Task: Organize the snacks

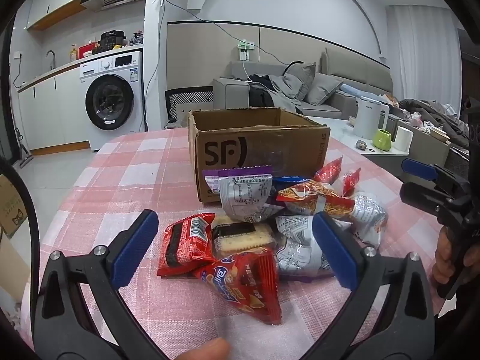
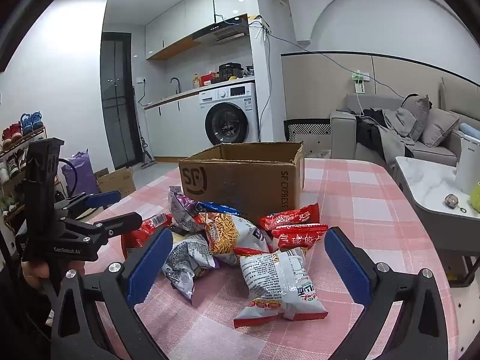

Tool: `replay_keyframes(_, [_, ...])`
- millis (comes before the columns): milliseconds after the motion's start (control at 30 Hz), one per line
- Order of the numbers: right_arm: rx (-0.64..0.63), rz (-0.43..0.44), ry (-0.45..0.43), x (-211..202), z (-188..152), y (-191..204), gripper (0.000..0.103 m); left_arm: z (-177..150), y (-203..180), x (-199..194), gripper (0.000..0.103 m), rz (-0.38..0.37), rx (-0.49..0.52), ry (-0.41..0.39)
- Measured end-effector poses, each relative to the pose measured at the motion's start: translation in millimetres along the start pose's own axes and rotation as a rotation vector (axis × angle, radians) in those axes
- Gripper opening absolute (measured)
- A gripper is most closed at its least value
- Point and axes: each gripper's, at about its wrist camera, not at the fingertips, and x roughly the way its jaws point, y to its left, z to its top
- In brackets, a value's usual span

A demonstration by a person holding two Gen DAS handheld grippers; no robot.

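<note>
1. The left gripper (image 1: 235,247) is standing with its blue pads spread as wide as they go, gripping nothing; it is hovering on the side of the snack pile (image 1: 270,228) away from the cardboard box (image 1: 258,147), tilted downward toward the packets.
2. Between its pads, seen from its own camera, a red packet with a barcode (image 1: 187,244), a clear-wrapped cracker pack (image 1: 243,235) and a red triangular bag (image 1: 249,285) are lying, none of them touched by the pads.
3. The right gripper (image 2: 249,265) is likewise gaping fully, holding nothing, and is also hovering on the pile's side away from the box.
4. A white and silver packet with red ends (image 2: 279,288) is lying between its pads, apart from both, nearest to that camera.
5. Behind it, closer to the box, a bag of orange noodle sticks (image 2: 228,234), a crumpled silver bag (image 2: 183,264) and two red packets (image 2: 295,225) are resting in a loose heap.
6. The whole pile is sitting just in front of the box, the farthest packets right against its printed front wall.
7. The box is standing open-topped on a pink checked tablecloth (image 1: 126,174); its inside is hidden from both cameras.
8. A person's hand (image 1: 450,258) is gripping the right gripper's handle.
9. Beyond the box, a washing machine (image 2: 232,115) and a grey sofa (image 1: 300,90) are showing.
</note>
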Motion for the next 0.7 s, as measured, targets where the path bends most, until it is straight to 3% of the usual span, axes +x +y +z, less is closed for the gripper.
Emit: replay_keyframes(700, [0.004,-0.001,0.01,-0.2,0.5,-0.8,0.103,0.0,-0.1,0.5,0.102,0.0,-0.005,0.004])
